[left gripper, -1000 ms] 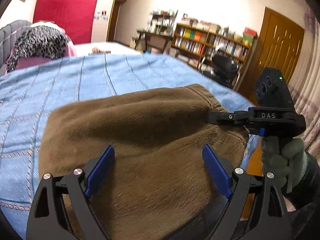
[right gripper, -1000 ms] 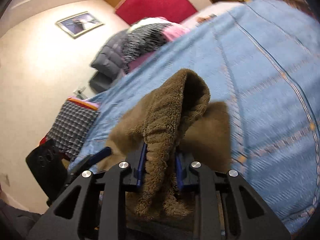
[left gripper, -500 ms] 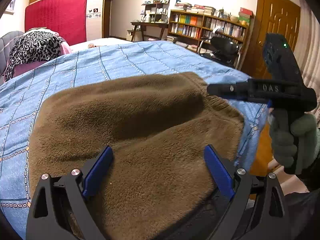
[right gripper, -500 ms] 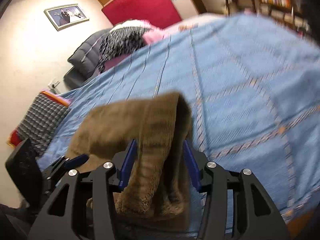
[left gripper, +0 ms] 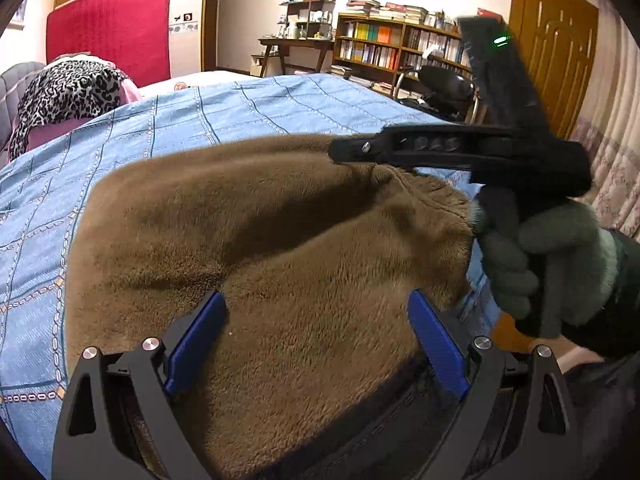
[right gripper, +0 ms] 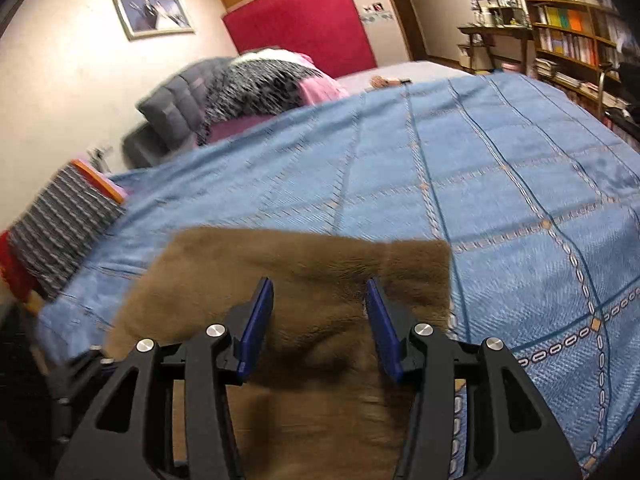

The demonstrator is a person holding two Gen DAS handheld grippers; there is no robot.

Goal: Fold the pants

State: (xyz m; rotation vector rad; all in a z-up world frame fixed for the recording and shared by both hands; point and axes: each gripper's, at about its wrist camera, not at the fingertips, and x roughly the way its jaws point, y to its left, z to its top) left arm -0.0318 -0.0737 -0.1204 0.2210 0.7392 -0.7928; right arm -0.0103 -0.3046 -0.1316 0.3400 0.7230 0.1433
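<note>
Two tools and one garment are what we log on the bed.

Item 1: brown fleece pants (left gripper: pixel 280 264), folded into a thick pad, lying flat on the blue checked bedspread (left gripper: pixel 168 120) at the bed's near edge. In the left wrist view the pants fill the middle and reach toward 6 o'clock under the camera; a ribbed hem edge sits at about 3 o'clock.

Item 2: left tool (left gripper: pixel 316 336). We note its blue pads spread wide, the fleece lying between and beneath them; the pads do not press on it, and nothing is gripped.

Item 3: right tool (right gripper: pixel 320 320). Its jaws have just been opening and now stand partly apart. The pants lie between the blue pads, but we see gaps on both sides, so the cloth is let go. In the left wrist view this tool (left gripper: pixel 340 152) comes in from 3 o'clock, its tip just above the hem corner of the pants, held by a hand in a green glove (left gripper: pixel 548 264).

Item 4: surroundings. We list a pile with a leopard-print cloth (left gripper: pixel 68 92) at 10 o'clock at the head of the bed, a red panel (left gripper: pixel 108 28) at 11 o'clock, a bookshelf (left gripper: pixel 392 44) at 1 o'clock, and a wooden door (left gripper: pixel 556 44) at 2 o'clock.
</note>
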